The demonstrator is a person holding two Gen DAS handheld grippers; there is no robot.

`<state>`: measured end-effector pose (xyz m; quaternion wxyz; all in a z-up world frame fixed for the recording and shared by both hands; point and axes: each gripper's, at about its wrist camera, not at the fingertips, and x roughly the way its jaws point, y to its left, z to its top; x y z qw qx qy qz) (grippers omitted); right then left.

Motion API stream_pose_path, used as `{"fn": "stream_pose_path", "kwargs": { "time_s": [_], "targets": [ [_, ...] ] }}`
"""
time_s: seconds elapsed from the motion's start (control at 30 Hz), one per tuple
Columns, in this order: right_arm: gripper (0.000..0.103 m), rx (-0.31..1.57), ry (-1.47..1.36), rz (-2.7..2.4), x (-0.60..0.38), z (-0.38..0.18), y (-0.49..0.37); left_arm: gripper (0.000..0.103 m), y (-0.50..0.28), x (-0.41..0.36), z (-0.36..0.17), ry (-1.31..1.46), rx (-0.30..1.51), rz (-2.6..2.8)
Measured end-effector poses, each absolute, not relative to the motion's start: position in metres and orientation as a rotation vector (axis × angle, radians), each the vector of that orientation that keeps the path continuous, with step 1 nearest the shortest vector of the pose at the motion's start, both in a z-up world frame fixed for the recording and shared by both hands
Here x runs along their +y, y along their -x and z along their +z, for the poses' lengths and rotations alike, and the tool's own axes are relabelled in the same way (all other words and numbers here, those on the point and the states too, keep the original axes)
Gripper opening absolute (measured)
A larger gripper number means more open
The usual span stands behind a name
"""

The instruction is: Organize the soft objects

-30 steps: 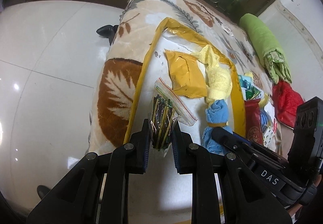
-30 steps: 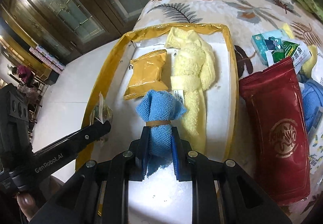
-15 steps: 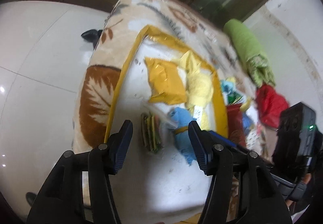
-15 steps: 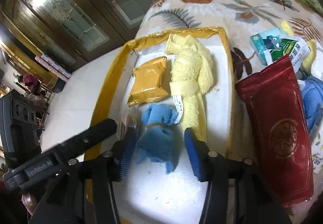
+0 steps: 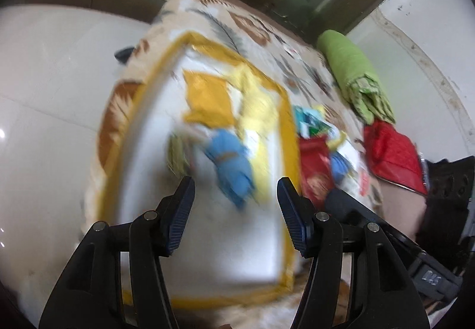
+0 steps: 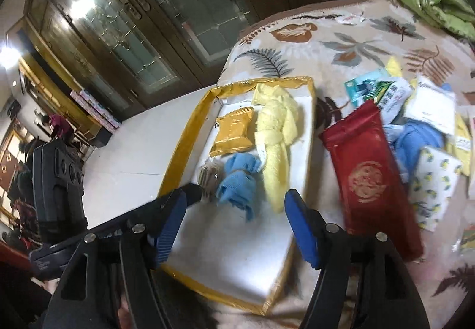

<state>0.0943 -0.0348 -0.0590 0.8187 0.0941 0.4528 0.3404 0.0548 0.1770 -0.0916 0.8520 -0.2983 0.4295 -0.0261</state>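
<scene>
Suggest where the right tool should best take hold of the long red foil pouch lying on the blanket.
Probably across the long red foil pouch at mid-length, coming from above, one finger on each long edge. It lies flat with its length running away from the right tool, and its right edge is crowded by other packets.

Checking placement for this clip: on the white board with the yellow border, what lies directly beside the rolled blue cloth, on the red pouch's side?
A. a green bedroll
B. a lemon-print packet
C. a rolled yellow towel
C: the rolled yellow towel lies alongside the rolled blue cloth on the white board.
</scene>
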Motion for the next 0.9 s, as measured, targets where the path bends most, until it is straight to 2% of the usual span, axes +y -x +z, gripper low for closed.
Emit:
{"fn": "stream_pose_path", "kwargs": {
  "time_s": [0.37,0.7,0.9],
  "targets": [
    [0.069,0.996,-0.258,0.663,-0.093,-0.058,-0.092,0.058,-0.032,0.132,-0.055,0.676,0.835,-0.144],
    [0.069,0.964,-0.309,0.55,-0.141,-0.055,-0.079,0.058,-0.033,0.082,-0.044,0.563,0.829,-0.141],
    [0.069,0.974,-0.322,0.473,-0.176,-0.064,-0.08,0.058,-0.047,0.047,-0.049,0.443,0.887,-0.169]
  ]
}}
